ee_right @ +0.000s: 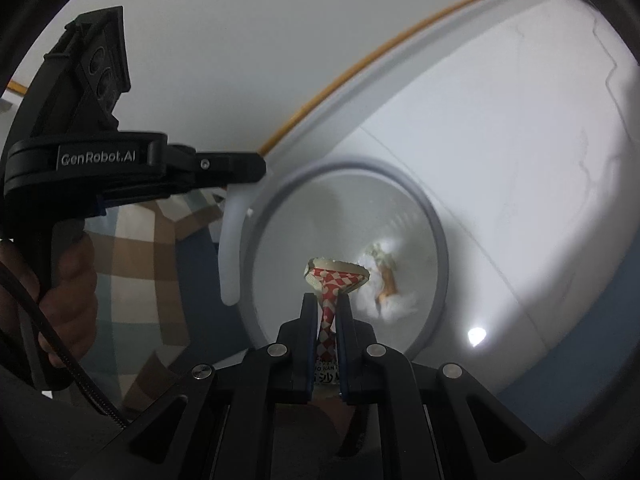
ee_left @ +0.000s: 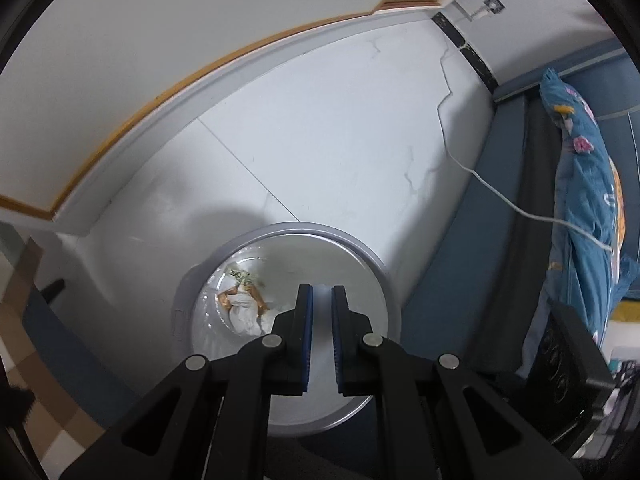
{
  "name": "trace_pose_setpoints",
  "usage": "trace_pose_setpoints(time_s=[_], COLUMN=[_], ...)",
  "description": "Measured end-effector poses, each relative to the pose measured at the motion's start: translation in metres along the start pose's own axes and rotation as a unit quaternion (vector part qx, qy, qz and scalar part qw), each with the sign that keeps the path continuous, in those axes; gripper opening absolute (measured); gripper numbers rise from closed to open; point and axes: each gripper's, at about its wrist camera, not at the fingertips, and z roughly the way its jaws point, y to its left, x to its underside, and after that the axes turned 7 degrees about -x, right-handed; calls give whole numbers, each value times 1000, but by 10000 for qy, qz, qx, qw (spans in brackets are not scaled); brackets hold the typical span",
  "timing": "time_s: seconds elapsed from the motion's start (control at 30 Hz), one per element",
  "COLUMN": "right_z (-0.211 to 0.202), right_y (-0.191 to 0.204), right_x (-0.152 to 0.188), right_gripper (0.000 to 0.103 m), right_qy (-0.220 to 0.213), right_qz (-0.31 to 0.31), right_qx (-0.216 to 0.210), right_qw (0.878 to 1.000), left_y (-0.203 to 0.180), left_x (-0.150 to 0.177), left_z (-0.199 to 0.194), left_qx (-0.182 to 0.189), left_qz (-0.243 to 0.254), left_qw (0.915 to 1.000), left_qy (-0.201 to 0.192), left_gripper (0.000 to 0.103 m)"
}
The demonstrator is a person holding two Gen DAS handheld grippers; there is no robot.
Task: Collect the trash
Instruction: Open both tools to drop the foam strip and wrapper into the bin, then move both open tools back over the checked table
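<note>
Two grippers over a round trash bin, the right one carrying a crushed paper cup.

In the left wrist view, the left gripper [ee_left: 322,294] is over the open trash bin [ee_left: 382,276]; its jaws stand a narrow gap apart with nothing between them. Crumpled white and brown trash [ee_left: 244,308] lies at the bottom of the bin, which stands on a pale tiled floor [ee_left: 320,140] beside a blue bed frame [ee_left: 444,280]. In the right wrist view, the right gripper [ee_right: 325,300] is closed tightly on a flattened red and white checkered paper cup [ee_right: 334,280], held over the mouth of the trash bin [ee_right: 438,248]. The same crumpled trash [ee_right: 386,284] lies inside. The left gripper [ee_right: 224,168] is at the left, near the bin rim.
</note>
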Motion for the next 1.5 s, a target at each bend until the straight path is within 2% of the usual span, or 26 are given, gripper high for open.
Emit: trace_pose_setpoints(time_s=[0.1, 0.27, 0.33, 0.47, 0.53, 0.8, 0.9, 0.93, 1.1, 1.13, 1.2, 1.27, 1.33, 1.4, 1.5], right_z=[10, 19, 22, 25, 25, 29, 28, 27, 25, 24, 21, 17, 12, 5, -2], right_y=[-6, -7, -6, -6, -8, -9, -8, -8, -9, -10, -12, -12, -11, -9, -4], right_x=[0, 1, 2, 3, 2, 1, 1, 0, 0, 0, -1, -1, -2, -4, -4], right_gripper=[8, 8, 8, 9, 10, 10, 11, 11, 11, 12, 15, 19, 30, 35, 38], right_qy=[77, 121, 163, 185, 189, 210, 195, 174, 122, 108, 84, 40, -26, -142, -211], right_qz=[79, 126, 100, 106, 121, 96, 81, 79, 148, 158, 194, 219, 216, 225, 236], right_qx=[-30, -82, -81, -85, -83, -99, -73, -69, 2, 20, 91, 109, 157, 185, 189], right_qw=[9999, 9998, 9998, 9997, 9997, 9997, 9998, 9998, 9998, 9998, 9997, 9997, 9996, 9995, 9993], left_y=[2, 10, 9, 9, 8, 10, 11, 11, 7, 6, 3, 0, 0, 3, 0], left_x=[2, 4, 5, 10, 10, 16, 18, 19, 21, 23, 24, 27, 29, 32, 38], left_z=[4, 7, 12, 14, 15, 9, 4, 4, -2, -5, -9, -14, -21, -31, -44], left_qx=[-40, -329, -260, -400, -583, -635, -606, -610, -641, -690, -792, -914, -1022, -1103, -1233], left_qz=[-45, -200, -197, -146, -129, 1, 18, 7, 47, 83, 162, 260, 234, 125, 207], left_qw=[10000, 9992, 9993, 9987, 9975, 9966, 9969, 9970, 9970, 9969, 9962, 9951, 9943, 9938, 9921], left_qy=[71, 92, 201, 279, 368, 530, 491, 484, 437, 382, 319, 274, 190, 88, -57], left_gripper=[7, 11, 11, 13, 15, 16, 30, 39, 41, 42, 51, 52, 52, 54, 59])
